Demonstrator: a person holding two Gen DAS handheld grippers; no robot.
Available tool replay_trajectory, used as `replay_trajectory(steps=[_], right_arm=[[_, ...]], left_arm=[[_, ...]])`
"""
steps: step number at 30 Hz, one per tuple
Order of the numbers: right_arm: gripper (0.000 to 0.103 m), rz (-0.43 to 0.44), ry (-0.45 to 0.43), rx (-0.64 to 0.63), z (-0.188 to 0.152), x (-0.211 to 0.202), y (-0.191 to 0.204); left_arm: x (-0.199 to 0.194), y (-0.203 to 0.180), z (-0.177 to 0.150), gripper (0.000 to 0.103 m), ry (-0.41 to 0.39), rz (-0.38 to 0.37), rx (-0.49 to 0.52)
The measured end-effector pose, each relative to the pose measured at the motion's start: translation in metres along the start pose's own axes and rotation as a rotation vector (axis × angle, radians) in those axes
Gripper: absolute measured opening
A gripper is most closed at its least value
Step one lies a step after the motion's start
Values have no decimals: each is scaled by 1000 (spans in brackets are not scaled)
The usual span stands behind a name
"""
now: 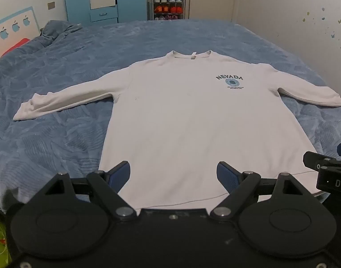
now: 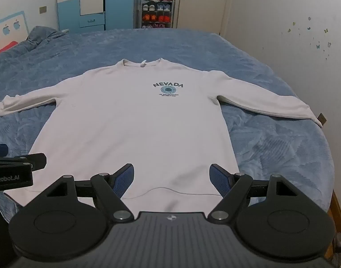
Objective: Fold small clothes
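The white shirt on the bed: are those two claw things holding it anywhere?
No. Both the left hand-held gripper and the right hand-held gripper are open above the shirt near its bottom hem, gripping nothing.

A blue bedspread (image 1: 59,71) (rumpled far left), a shoe rack (image 1: 168,4) beyond, blue wardrobe (image 1: 94,2) beside it

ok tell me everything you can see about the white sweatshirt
The white long-sleeved sweatshirt lies flat, front up, on the blue bedspread, collar at the far end, hem nearest the cameras. Both sleeves are spread out sideways. A dark NEVADA print with a blue round emblem sits on the chest. The fabric looks soft and mostly smooth. Neither open gripper holds it.
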State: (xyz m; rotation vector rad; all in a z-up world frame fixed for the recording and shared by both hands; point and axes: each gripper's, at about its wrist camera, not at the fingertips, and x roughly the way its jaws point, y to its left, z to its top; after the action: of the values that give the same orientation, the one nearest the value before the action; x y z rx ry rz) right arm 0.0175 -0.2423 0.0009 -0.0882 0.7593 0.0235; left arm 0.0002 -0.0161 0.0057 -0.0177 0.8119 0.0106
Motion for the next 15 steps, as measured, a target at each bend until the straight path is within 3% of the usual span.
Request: replay_trajectory(steps=[15], right_arm=[[90, 7, -8, 10, -1, -2, -4]], left_arm=[[0, 5, -3, 87, -14, -16, 9]])
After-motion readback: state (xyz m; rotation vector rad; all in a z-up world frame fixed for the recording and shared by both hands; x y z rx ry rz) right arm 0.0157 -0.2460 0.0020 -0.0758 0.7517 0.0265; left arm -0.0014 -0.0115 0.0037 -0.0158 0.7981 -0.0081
